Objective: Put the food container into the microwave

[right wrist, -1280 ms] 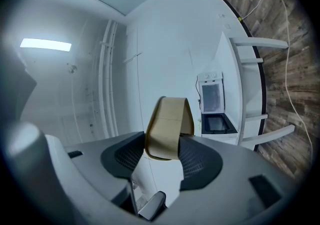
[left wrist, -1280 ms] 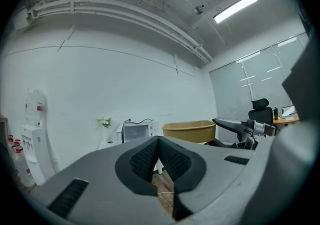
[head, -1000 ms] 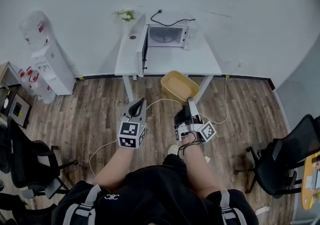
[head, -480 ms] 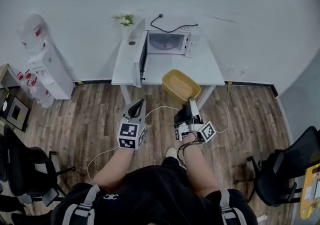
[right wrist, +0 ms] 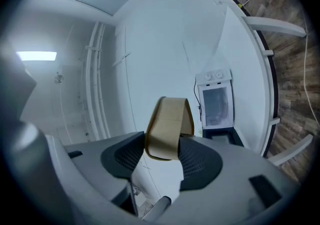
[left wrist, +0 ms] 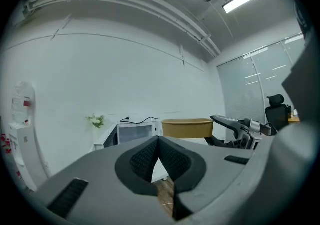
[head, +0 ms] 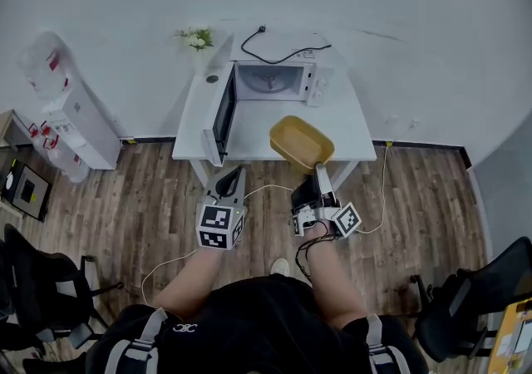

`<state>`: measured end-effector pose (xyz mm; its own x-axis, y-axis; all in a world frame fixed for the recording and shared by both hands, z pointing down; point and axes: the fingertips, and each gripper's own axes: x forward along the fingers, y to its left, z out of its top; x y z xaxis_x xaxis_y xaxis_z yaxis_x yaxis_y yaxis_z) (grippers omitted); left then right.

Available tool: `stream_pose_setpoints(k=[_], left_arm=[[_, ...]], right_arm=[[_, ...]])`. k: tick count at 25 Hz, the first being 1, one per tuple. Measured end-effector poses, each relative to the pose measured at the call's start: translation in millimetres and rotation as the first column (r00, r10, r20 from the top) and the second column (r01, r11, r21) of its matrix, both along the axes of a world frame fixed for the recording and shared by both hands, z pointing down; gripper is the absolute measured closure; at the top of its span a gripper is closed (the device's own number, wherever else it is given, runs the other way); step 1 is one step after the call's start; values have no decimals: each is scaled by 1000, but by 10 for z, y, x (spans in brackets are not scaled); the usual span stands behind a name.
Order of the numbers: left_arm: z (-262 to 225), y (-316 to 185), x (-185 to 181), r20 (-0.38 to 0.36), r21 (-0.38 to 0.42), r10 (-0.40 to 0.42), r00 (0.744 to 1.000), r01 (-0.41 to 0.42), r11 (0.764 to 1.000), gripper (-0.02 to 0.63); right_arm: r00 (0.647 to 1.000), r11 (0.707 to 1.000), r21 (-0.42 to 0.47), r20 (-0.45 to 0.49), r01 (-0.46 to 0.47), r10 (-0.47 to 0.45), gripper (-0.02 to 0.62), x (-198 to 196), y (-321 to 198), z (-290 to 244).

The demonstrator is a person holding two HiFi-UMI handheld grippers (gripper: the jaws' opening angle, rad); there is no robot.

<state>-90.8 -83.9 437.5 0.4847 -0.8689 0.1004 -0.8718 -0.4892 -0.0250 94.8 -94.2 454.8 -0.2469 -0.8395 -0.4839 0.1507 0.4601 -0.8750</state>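
A tan food container hangs over the white table's near edge, its rim pinched by my right gripper. In the right gripper view the container sits clamped between both pads of this gripper. The microwave stands at the back of the table with its door swung open to the left, cavity showing. It also appears as the microwave beyond the container. My left gripper is shut and empty, left of the container and short of the table; its pads meet at the tip.
A water dispenser stands at the left wall. A small flower pot and a black cable lie behind the microwave. Office chairs flank me on the wooden floor, where a white cord trails.
The table and microwave have come closer and sit lower in the head view. Both grippers keep their pose, the right one still carrying the container.
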Motion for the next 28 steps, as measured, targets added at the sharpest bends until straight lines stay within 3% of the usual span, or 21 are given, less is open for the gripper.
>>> stream_pose_setpoints(k=[10,16,28], left_arm=[[101,-929,569,10,-17,-71,997,71,997,606],[209,-1287,713,10,-45,-117,993,117,992,606],[394,-1937,979,9,-75,-111,994,111,991,606]], right_arm=[[998,998,-15,24,59,-58,379,551,-1063,83],[994,994,0,5,113,-113,379,698,-1453,119],[992,991,-44,4,128,-128,379,876,-2087,380]])
